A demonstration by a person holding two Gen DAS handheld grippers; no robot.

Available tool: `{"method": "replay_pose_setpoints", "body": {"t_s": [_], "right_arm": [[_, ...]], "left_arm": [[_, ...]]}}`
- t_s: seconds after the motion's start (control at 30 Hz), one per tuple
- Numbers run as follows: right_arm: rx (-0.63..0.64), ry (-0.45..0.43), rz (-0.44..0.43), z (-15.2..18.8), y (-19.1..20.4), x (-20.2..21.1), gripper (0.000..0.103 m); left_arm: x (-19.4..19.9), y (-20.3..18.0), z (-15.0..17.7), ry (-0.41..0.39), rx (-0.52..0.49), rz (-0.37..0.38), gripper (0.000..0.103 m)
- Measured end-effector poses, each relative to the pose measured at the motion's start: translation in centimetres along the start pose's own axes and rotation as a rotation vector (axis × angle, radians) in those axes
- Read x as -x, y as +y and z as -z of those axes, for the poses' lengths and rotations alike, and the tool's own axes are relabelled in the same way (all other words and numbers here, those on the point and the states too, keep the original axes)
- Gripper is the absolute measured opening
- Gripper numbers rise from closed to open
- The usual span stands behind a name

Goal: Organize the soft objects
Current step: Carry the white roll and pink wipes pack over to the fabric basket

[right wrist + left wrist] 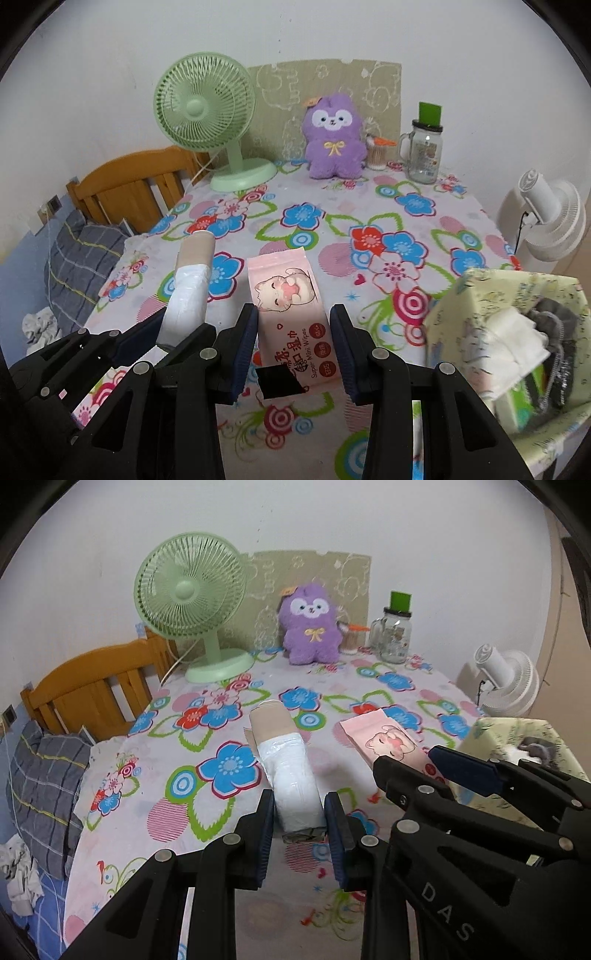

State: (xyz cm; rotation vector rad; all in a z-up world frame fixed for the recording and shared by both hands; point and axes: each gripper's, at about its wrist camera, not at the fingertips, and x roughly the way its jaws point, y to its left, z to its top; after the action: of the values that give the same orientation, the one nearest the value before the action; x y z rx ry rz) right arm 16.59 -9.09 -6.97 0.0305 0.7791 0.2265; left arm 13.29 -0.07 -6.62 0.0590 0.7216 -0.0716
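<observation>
Hand-held grippers: two counted, left hand-held gripper (300,825) and right hand-held gripper (293,349), side by side above the near edge of the tabletop (417,236).
Soft packs in grasp: two, one per hand-held gripper.
Left hand-held gripper: clamped on the white wrapped roll pack (291,775), pads pressed to both sides of its near end; pack raised off the cloth, beige far end tilted toward the middle of the tabletop.
Right hand-held gripper: clamped on the pink wet-wipes pack (291,314), fingers set a little wider than the left pair; pack with cat print face up, far end pointed at the middle of the tabletop.
Fans: two, a green desk fan (207,110) at the far left corner of the tabletop, a white fan (543,214) off the right edge.
Plush toys: one, a purple plush (334,138) upright at the far edge, against a beige board.
Jars: one glass jar (424,155) with a green top, near the far right corner; contents not legible.
Small tub: one cotton-swab tub (376,155) between plush and jar.
Storage box: one yellow-green fabric box (491,295) at the near right edge, open top tipped toward the camera.
Box contents: folded white cloth (517,339), a grey item behind it, something green beneath; exact count of pieces impossible to tell.
</observation>
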Motion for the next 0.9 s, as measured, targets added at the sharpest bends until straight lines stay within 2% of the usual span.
{"method": "replay_pose_setpoints", "body": {"t_s": [0.33,0.9], "right_arm": [[-0.023,-0.042,0.014,0.3,-2.0,3.6,0.044],[-0.077,-0.077,0.091,0.8,-6.7,7.5,0.044]], "left_arm": [[2.8,-2.9,-0.4,-0.046,-0.035,0.021,0.026],[4.5,-8.4,-1.1,-0.076,-0.102,0.099,0.026]]}}
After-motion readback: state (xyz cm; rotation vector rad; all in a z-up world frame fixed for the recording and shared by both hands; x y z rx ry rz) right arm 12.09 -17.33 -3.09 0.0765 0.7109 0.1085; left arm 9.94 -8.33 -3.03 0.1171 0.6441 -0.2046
